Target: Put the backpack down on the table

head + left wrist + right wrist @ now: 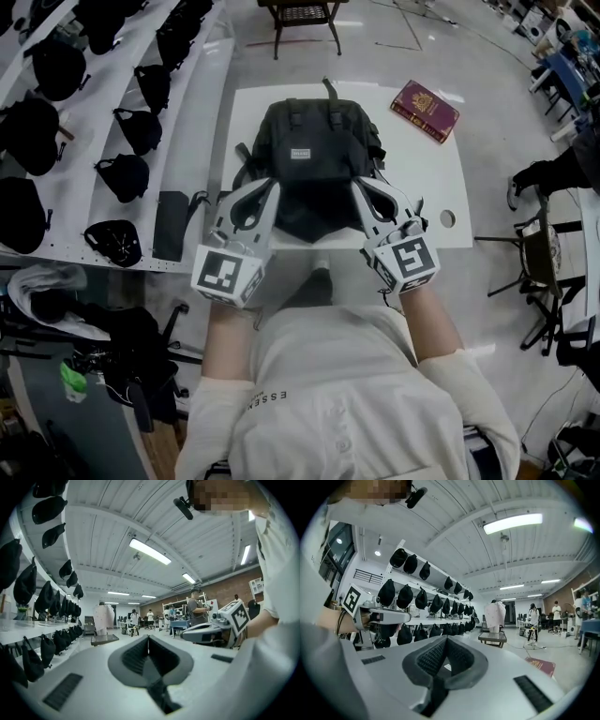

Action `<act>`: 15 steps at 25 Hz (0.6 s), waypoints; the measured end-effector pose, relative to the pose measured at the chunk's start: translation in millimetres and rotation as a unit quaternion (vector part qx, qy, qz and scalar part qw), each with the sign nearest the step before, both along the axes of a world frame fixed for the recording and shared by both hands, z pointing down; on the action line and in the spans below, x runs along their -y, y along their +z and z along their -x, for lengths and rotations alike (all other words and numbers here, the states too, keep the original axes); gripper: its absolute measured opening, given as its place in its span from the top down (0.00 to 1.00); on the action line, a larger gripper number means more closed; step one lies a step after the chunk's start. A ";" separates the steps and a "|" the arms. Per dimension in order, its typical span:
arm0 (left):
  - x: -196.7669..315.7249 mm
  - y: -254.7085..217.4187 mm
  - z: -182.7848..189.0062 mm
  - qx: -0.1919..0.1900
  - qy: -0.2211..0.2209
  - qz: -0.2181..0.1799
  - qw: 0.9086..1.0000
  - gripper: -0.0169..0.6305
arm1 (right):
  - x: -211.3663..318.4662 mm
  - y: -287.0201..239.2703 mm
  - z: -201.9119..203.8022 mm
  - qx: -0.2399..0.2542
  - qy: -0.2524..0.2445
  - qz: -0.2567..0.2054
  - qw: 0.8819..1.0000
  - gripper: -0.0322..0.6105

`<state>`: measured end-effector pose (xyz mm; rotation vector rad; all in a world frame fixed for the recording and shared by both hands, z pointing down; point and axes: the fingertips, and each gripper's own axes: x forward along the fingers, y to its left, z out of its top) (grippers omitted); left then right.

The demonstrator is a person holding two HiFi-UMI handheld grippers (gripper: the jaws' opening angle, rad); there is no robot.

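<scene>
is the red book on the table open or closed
Closed: the red book lies flat on the white table, cover up, no pages showing.

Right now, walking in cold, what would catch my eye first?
A black backpack fills the middle of the white table, its near corners pinched by the left tool and right tool. A red book lies at the table's far right corner; black bags line the shelves at left.
</scene>
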<state>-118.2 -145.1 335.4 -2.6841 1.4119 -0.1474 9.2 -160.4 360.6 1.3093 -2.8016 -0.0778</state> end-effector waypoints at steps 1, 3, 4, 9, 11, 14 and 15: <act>-1.4 -0.7 0.8 -0.001 -0.001 0.000 1.000 0.97 | -1.5 0.1 0.4 0.001 -0.001 0.002 1.000 0.93; -3.8 -1.3 1.3 -0.004 0.000 0.000 1.000 0.97 | -3.6 -1.4 0.9 0.001 -0.001 0.001 1.000 0.93; -4.8 -1.2 1.1 -0.005 0.002 0.001 1.000 0.97 | -4.3 -2.7 0.8 0.000 0.000 -0.001 1.000 0.93; -7.2 -0.9 -2.2 -0.003 0.007 0.003 1.000 0.97 | -4.9 -6.0 -2.2 -0.004 0.012 -0.008 1.000 0.93; -7.1 0.2 -3.7 0.000 0.010 0.003 1.000 0.97 | -4.0 -3.2 -4.3 -0.003 0.018 -0.004 1.000 0.93; -7.1 3.6 -4.4 0.005 0.011 0.008 1.000 0.97 | -3.3 0.1 -8.6 0.001 0.028 0.003 1.000 0.93; -7.3 4.0 -4.4 0.006 0.010 0.009 1.000 0.97 | -2.9 -0.3 -10.0 0.003 0.031 0.003 1.000 0.93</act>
